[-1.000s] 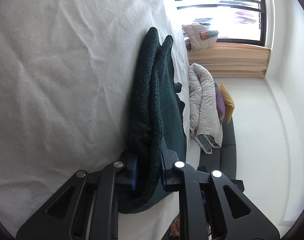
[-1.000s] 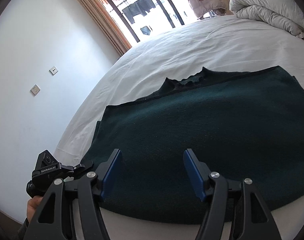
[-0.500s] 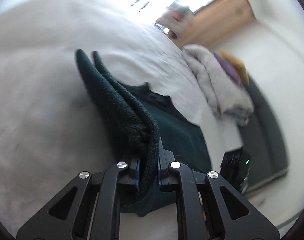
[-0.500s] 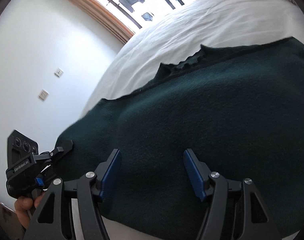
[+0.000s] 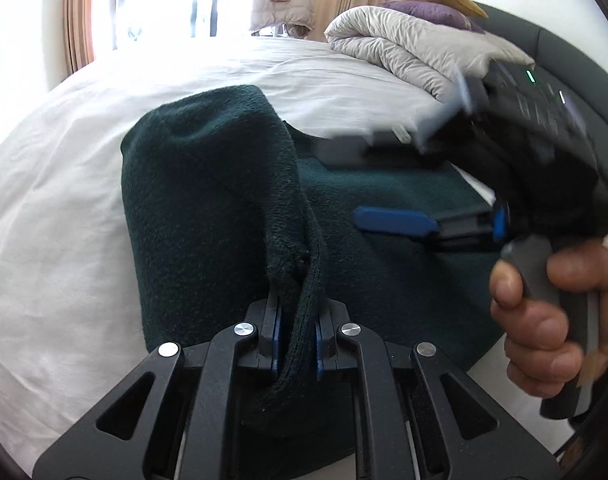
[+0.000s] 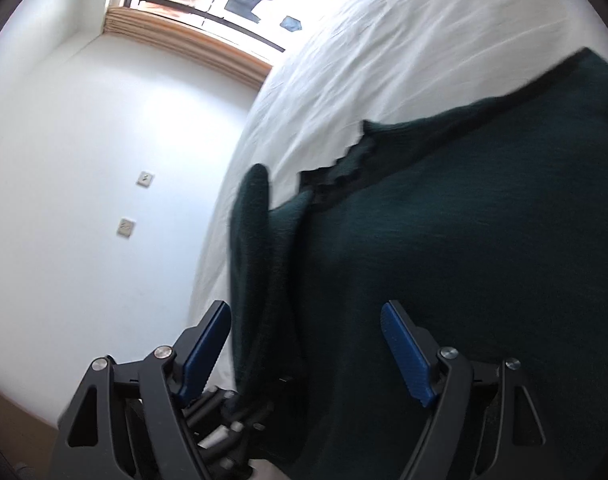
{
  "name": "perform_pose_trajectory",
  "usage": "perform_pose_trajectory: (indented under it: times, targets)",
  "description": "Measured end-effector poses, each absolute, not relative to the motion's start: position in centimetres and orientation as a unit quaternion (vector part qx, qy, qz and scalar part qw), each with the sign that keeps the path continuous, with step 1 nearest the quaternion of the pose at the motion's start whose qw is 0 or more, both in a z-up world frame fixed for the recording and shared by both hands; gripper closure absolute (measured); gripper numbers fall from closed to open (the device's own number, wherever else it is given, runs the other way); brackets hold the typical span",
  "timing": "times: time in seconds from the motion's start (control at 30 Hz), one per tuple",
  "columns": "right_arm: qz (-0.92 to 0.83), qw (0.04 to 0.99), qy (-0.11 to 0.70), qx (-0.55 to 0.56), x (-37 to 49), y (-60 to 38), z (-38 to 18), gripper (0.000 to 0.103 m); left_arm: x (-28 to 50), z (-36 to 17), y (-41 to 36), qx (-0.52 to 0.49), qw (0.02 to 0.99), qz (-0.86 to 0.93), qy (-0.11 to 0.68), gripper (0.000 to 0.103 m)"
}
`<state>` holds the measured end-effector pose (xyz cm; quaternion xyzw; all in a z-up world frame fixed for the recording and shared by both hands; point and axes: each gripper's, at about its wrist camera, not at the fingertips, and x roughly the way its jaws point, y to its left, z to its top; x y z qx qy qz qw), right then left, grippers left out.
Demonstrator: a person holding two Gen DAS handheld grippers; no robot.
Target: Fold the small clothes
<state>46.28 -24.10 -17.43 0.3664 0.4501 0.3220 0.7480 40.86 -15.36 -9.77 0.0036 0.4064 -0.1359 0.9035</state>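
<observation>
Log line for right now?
left gripper: shut on sweater edge, lifted | right gripper: open over sweater | bed: underneath

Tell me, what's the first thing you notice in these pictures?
A fuzzy dark green sweater lies on the white bed, one side lifted into a tall fold by the left tongs, which are shut on it. The right tongs hover open above the sweater. A puffy grey duvet lies behind.

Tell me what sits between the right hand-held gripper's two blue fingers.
In the right wrist view, the open right hand-held gripper has the lifted fold of the dark green fleece garment between its blue fingers, neither visibly touching it.
</observation>
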Motion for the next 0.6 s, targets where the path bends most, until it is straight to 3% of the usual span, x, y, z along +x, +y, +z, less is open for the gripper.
perform_pose_trajectory:
  times: [0.17, 0.27, 0.3, 0.33, 0.6]
  targets:
    - [0.335, 0.747, 0.473, 0.326, 47.2, -20.8, -16.5, 0.026, 40.3, -10.0, -16.9, 0.037, 0.906, -0.132, 0.400, 0.093]
    - [0.345, 0.749, 0.493, 0.277, 47.8, -18.9, -15.8, 0.052, 40.4, -10.1, -17.6, 0.045, 0.905, -0.133, 0.402, 0.093]
    - [0.347, 0.749, 0.497, 0.267, 47.9, -18.6, -15.8, 0.075, 39.7, -9.9, -17.6, 0.048, 0.905, -0.133, 0.402, 0.093]
    - [0.344, 0.753, 0.500, 0.256, 47.9, -18.4, -15.8, 0.083, 39.7, -9.8, -17.8, 0.049, 0.904, -0.136, 0.402, 0.093]
    - [0.313, 0.790, 0.468, 0.241, 45.9, -21.4, -14.6, 0.089, 39.7, -9.1, -20.1, 0.065, 0.900, -0.159, 0.402, 0.093]
